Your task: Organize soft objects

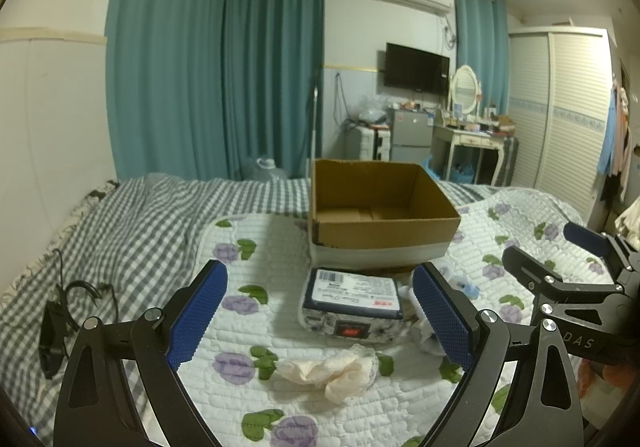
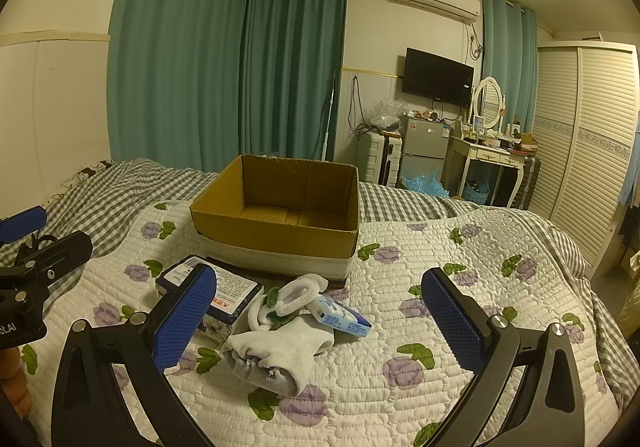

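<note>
An open brown cardboard box (image 1: 380, 207) with a white band around its base is seen standing on a white quilted bedspread with purple flowers (image 1: 256, 247), which is spread over a grey-and-white checked bed cover (image 1: 132, 215). Just in front of the box, a dark blue rectangular tissue pack with a white printed label (image 1: 354, 295) is laid flat. Nearer the camera, a crumpled peach lace-edged cloth (image 1: 336, 367) is lying on the bedspread. The left gripper (image 1: 320, 315) is held wide apart above these items, and nothing is gripped.

In the right wrist view, a rolled white sock with a grey ribbed cuff (image 2: 276, 351) is found beside the tissue pack, with a white looped sock with green trim (image 2: 292, 299) touching it and a small light blue pocket tissue packet (image 2: 340, 317) just behind. The right gripper (image 2: 320, 315) is likewise spread open and empty, hovering over the socks. A black cable (image 1: 80, 299) is seen on the checked cover.
</note>
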The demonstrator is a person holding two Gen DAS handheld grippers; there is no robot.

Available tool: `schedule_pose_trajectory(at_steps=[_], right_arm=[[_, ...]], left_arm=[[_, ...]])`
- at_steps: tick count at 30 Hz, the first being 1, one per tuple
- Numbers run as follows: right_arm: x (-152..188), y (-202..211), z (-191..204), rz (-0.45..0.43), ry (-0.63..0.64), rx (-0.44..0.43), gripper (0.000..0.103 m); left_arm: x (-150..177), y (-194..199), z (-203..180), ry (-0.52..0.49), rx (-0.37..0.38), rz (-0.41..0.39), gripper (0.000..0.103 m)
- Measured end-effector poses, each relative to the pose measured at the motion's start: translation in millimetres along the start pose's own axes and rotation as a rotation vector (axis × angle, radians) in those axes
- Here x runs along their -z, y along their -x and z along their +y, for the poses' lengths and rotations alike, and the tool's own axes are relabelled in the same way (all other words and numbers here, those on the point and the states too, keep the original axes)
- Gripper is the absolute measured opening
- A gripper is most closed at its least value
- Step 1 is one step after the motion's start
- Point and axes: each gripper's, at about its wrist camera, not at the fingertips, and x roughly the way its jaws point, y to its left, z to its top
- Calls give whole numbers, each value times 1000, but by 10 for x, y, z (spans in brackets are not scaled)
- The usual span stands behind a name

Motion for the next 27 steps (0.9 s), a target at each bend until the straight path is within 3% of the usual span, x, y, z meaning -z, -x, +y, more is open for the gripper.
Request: schedule_pose_trajectory(at_steps=[27], right_arm=[[-108, 147, 11, -20, 4, -3, 103]], left_arm=[[-27, 6, 5, 3, 9, 2, 96]])
